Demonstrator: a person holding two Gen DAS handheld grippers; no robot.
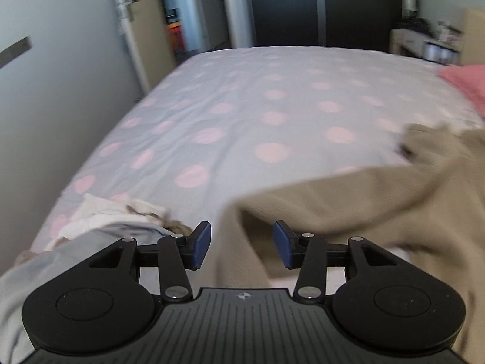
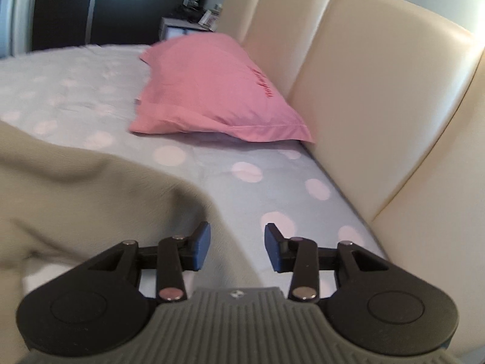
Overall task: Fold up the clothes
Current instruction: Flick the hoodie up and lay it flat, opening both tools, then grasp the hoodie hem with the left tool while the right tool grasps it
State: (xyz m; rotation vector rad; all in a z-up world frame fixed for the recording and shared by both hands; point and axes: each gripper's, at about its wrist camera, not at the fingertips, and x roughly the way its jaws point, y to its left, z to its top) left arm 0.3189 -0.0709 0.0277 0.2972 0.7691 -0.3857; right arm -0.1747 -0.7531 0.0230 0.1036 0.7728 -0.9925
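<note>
The tan garment (image 1: pixel 348 209) is lying on the bed (image 1: pixel 242 106), spread loosely w/ rumples. No neat fold is showing, so I'm judging the task as early/mid: this piece is laid out but not squared, and a heap of pale clothes (image 1: pixel 100 221), also on the bed & off to the garment's far side from the pillow (image 2: pixel 212 91), is waiting unfolded.

Left gripper (image 1: pixel 241 244) is sitting partly open over the garment's edge, pads clear of cloth, gripping nothing. Right gripper (image 2: pixel 237 246) is likewise partly open above the garment's pillow-side edge, w/ nothing pinched.

Orientation: the garment's long axis seems to be running across the bed, roughly btwn the clothes heap & the pillow. A bunched end is pointing away toward the bed's far side. Which end is collar or hem I can't tell; blur is hiding detail.

Pillow is leaning against the headboard (image 2: pixel 379 75), apart from the garment.
</note>
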